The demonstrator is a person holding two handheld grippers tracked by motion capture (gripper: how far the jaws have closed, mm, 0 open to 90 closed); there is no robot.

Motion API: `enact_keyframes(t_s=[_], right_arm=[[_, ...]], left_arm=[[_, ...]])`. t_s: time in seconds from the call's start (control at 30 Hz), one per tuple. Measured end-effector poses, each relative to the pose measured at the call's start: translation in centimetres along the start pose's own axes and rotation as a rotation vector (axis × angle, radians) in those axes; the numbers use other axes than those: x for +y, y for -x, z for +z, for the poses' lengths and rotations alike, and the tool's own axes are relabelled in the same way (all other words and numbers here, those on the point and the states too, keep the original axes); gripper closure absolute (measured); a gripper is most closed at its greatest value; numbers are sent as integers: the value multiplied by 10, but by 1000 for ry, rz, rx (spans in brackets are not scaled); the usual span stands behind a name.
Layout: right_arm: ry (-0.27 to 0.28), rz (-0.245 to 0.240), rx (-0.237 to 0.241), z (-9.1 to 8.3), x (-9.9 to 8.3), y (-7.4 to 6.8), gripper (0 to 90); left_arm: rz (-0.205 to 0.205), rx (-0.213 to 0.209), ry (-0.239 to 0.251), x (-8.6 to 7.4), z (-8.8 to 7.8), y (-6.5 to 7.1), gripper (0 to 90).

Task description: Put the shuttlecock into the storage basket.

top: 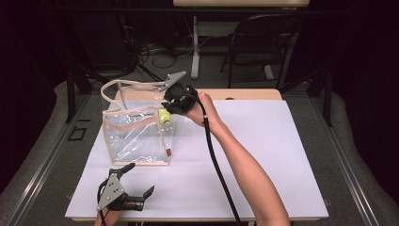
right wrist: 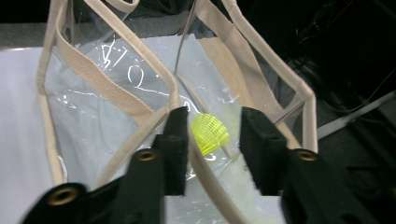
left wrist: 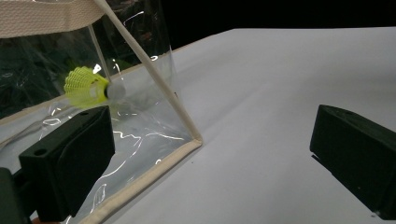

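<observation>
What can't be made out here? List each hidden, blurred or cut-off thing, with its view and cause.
- Yellow-green plastic shuttlecock: blurred in the left gripper view; whether it rests on the bag floor or hangs in the air is unclear.
- Clear plastic tote bag with beige trim: glare hides its floor in the high view.
- Right gripper: its jaws stand apart; contact with the shuttlecock is unclear.
- Left gripper: hand cut off by the bottom edge in the high view.

No readable text, label or number shows anywhere.

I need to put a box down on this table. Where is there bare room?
Free: the white mat right of the forearm, out to its right edge, and the strip between bag and left gripper. Crowded: the left rear, with the bag, shuttlecock and right gripper.
</observation>
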State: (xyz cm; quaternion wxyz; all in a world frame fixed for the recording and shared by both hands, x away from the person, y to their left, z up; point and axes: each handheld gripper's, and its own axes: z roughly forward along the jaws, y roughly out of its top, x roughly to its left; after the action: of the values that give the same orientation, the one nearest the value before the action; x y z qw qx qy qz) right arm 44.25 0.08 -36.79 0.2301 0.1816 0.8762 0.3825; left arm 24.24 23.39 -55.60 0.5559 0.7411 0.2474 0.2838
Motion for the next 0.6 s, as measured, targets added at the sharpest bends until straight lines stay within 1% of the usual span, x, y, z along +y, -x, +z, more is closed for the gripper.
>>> enact_keyframes(t_s=[0.07, 0.17, 0.23, 0.33, 0.4, 0.6], right_arm=[[0, 26, -1, -2, -2, -1, 427], [6, 56, 15, -6, -5, 1, 339], [15, 78, 22, -9, -8, 3, 257], [41, 97, 37, -16, -12, 5, 195], [53, 100, 40, -21, -15, 5, 167], [70, 123, 37, -29, -24, 9, 131]], left_arm=[[1, 0, -1, 0, 0, 0, 0], [2, -1, -1, 0, 0, 0, 0], [4, -1, -4, 0, 0, 0, 0], [4, 0, -2, 0, 1, 0, 0], [0, 1, -2, 0, 1, 1, 0], [1, 3, -7, 0, 3, 1, 0]])
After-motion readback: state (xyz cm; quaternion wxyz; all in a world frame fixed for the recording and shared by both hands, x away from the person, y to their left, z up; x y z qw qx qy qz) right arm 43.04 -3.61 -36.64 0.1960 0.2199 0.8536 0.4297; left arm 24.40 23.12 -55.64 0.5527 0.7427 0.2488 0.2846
